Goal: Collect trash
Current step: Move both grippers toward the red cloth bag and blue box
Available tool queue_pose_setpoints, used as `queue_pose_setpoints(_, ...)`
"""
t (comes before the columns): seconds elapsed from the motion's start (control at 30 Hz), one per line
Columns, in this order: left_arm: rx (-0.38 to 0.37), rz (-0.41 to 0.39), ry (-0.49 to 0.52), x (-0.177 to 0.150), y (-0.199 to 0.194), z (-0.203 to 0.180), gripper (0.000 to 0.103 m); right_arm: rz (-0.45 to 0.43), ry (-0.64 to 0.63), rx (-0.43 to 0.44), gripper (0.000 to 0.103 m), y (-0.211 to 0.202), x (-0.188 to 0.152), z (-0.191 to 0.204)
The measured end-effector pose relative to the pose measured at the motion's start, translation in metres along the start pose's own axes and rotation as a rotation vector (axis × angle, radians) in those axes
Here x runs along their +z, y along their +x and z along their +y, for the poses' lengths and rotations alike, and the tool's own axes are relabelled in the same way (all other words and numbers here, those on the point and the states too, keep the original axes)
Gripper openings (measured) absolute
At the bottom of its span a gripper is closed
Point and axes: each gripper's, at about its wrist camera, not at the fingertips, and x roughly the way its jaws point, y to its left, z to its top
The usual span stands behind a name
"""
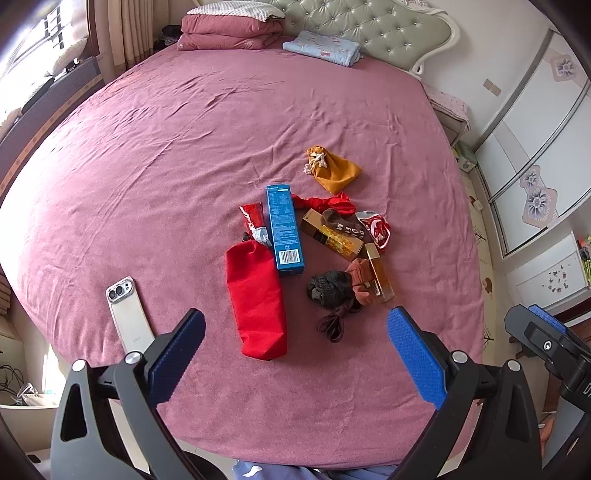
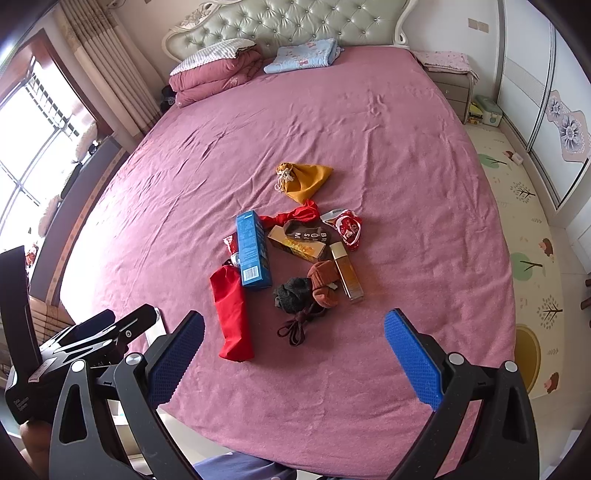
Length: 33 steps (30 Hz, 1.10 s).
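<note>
- Left gripper: jaws spread wide, nothing between the blue pads, hovering above the near edge of the bed.
- Right gripper: likewise wide open and empty, held over the same near edge; seen at far right of the left view.
- Phone: lying camera side up on the sheet, just beyond the left finger of the left gripper, apart from the pile.
- Red bag: nearest item, lying lengthwise at the left of the cluster, touching the blue box at its far end.
- Red tube: beside the blue box on its left, partly tucked behind the red bag.
- Dark sock and brown sock: bunched together right of the red bag, with a dark cord trailing toward the grippers.
- Amber bottle: flat, touching the brown sock on its right.
- Gold box: diagonal between blue box and bottle, with a lettered sock draped over it.
- Red wrapper: crumpled at the right edge of the cluster.
- Red cloth: twisted, lying behind the gold box.
- Orange pouch: drawstring tied, farthest item, just beyond the red cloth.
- Folded quilt and blue blanket: at the headboard, well apart from the cluster.
</note>
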Motion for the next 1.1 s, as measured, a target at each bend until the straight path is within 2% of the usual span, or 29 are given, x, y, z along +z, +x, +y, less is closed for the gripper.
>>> queue_pose_setpoints(0.27, -0.007, 0.037, -0.033, 0.003, 0.011, 0.005, 0.099, -0.025, -0.004, 0.014, 0.094, 0.009, 0.009, 0.005)
queue_pose_setpoints(0.5, 0.015, 0.073, -0.064, 0.006, 0.033, 0.013, 0.098, 0.026, -0.005, 0.024, 0.094, 0.029, 0.016, 0.009)
queue_pose_setpoints(0.67, 0.036, 0.107, -0.07, 0.006, 0.054, 0.018, 0.097, 0.056, -0.023, 0.023, 0.094, 0.047, 0.022, 0.01)
queue_pose_setpoints(0.83, 0.041, 0.154, -0.086, 0.004, 0.081, 0.024, 0.096, 0.028, -0.039, 0.02, 0.094, 0.065, 0.028, 0.012)
queue_pose_setpoints(1.1, 0.051, 0.196, -0.084, 0.002, 0.133, 0.028, 0.096, 0.068, -0.043, 0.011, 0.094, 0.11, 0.028, 0.008)
